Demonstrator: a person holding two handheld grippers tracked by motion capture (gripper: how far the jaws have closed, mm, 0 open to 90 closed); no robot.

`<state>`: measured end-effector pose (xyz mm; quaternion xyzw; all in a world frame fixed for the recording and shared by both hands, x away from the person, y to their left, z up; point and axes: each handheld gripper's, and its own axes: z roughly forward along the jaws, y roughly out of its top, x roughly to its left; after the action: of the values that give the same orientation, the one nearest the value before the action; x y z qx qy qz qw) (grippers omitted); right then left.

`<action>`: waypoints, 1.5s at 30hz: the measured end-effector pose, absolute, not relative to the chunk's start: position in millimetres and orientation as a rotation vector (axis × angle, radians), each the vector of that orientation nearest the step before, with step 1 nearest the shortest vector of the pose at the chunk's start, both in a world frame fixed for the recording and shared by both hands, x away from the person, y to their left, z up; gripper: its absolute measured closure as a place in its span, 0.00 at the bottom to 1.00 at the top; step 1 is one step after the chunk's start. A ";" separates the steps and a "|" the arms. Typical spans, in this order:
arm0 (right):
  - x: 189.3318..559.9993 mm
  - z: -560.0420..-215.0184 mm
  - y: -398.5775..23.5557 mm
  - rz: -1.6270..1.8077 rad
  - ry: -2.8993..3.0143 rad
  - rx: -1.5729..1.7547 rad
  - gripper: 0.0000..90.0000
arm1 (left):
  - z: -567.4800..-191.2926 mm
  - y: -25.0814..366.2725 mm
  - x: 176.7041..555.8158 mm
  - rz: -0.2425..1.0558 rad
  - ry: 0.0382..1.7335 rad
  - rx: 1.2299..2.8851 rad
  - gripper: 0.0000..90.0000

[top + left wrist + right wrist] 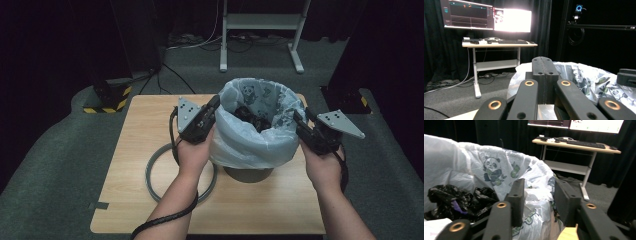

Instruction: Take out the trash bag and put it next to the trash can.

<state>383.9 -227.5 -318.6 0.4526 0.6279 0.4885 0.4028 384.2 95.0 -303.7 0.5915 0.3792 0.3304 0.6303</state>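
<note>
Bin bag (252, 135) sits in the bin (248, 174) at the table's (150, 125) far side. Your left gripper (214, 102) is clamped shut at the bag's left rim. Right gripper (299, 117) straddles the right rim, jaws apart, not pinching.

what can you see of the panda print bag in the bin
The panda print bag is thin, crinkled, pale blue-white plastic printed with pandas and green leaves. It lines a dark bin on the wooden table, its top folded out over the rim and hanging down the sides. Its mouth is open, with crumpled black waste inside. The left gripper is at its left edge, jaws together; the right gripper straddles the right rim, jaws apart.
</note>
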 end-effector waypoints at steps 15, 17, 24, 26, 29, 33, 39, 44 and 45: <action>383.8 -316.7 -229.6 1.222 1.489 1.119 1.00 | -312.2 96.6 389.8 0.735 0.891 1.342 1.00; 384.8 -315.1 -229.7 1.230 1.484 1.119 1.00 | -311.1 95.9 390.2 0.738 0.885 1.340 1.00; 381.0 -307.3 -227.6 1.258 1.423 1.085 1.00 | -304.1 93.8 389.7 0.743 0.865 1.315 1.00; 379.7 -303.9 -226.4 1.266 1.410 1.074 1.00 | -301.5 93.0 389.6 0.743 0.860 1.310 1.00; 378.1 -297.9 -224.8 1.278 1.392 1.062 1.00 | -296.5 92.1 389.8 0.746 0.851 1.305 1.00; 377.3 -291.2 -223.3 1.284 1.378 1.045 1.00 | -290.0 92.2 391.1 0.751 0.840 1.302 1.00; 376.2 -282.9 -221.3 1.298 1.355 1.027 1.00 | -281.8 91.8 393.2 0.754 0.826 1.287 1.00; 375.0 -275.8 -218.6 1.308 1.343 1.008 1.00 | -271.7 92.1 393.5 0.762 0.807 1.272 1.00; 374.7 -274.0 -217.9 1.310 1.339 1.003 1.00 | -270.0 92.2 393.4 0.763 0.805 1.268 1.00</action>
<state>374.7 -217.9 -274.0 0.4123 0.5506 0.5385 0.4866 393.4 92.2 -270.0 0.5617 0.3567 0.3378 0.6657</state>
